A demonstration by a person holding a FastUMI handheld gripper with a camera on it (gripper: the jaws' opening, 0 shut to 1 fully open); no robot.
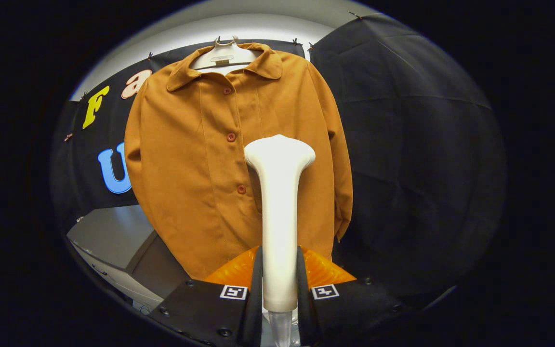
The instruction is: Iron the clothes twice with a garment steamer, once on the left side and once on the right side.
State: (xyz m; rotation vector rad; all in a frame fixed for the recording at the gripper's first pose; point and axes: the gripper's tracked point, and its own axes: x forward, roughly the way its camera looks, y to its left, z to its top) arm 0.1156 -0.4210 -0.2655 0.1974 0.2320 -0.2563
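**Steamer held up before the shirt**

Gripper view: the gripper [280,284] is closed on the white steamer [279,202] — both fingers press its handle, and its wide head stands upright, in front of the right half of the shirt [195,164]. To do this pass well, I think the head should stay flat toward the cloth and travel slowly down one side. The shirt is brown-orange, buttoned, hanging on a pale hanger [223,54] against the dark wall — a grey cabinet [113,236] stands below it.

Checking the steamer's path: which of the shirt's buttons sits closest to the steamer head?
The middle visible button, level with the steamer head held in the claw; the others sit higher or lower.
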